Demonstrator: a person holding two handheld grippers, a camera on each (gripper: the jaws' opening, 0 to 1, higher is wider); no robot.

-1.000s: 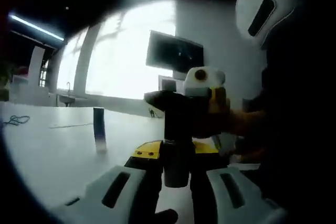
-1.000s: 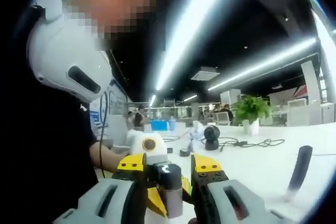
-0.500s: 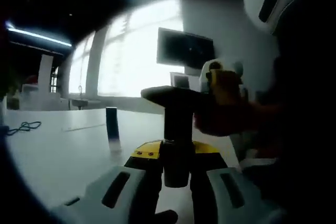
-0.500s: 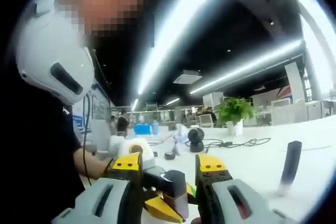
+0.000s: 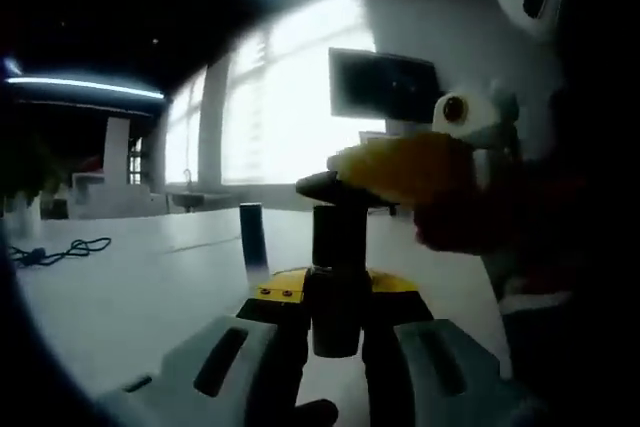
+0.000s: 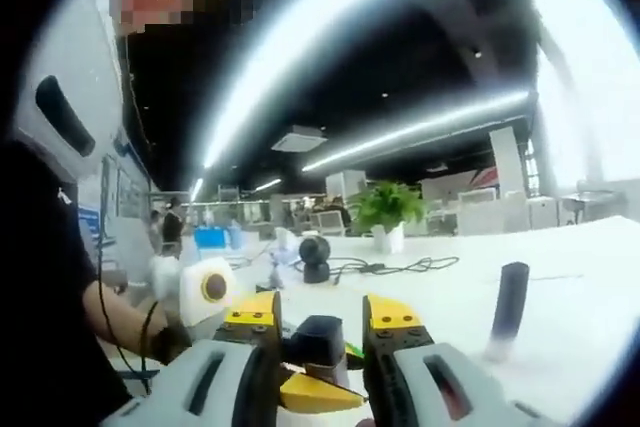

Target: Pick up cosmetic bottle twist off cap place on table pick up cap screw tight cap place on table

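While the left gripper (image 5: 338,332) holds the dark bottle (image 5: 337,287) upright between its jaws, the right gripper (image 5: 415,172) reaches in from the right side of the left gripper view. Its yellow tip is blurred and sits at the top of the bottle, where the dark cap (image 5: 330,187) is. The left jaws are narrow and press on the lower part of the bottle.

Out past the left jaws and a little to their left, a small dark tube (image 5: 252,242) stands upright on the white bench (image 5: 120,287). It is well apart from the bottle. Farther left, a dark cable (image 5: 55,249) lies on the bench. A dark screen (image 5: 385,87) hangs on the wall beyond the jaws, beside a bright window (image 5: 280,117).

In the right gripper view, the right gripper (image 6: 318,347) has the cap (image 6: 318,339) between its yellow-tipped jaws. The jaws are narrow and close around it. Just below the cap, the yellow tip of the left gripper (image 6: 310,392) shows.

To the right of the right jaws, the same dark tube (image 6: 508,309) stands on the bench (image 6: 580,277). Far beyond the jaws there is a green plant (image 6: 385,212) in a white pot, a small round black thing (image 6: 316,255), and a cable (image 6: 385,267). To the left of the jaws, the person's hand (image 6: 170,342) grips the left gripper's handle.
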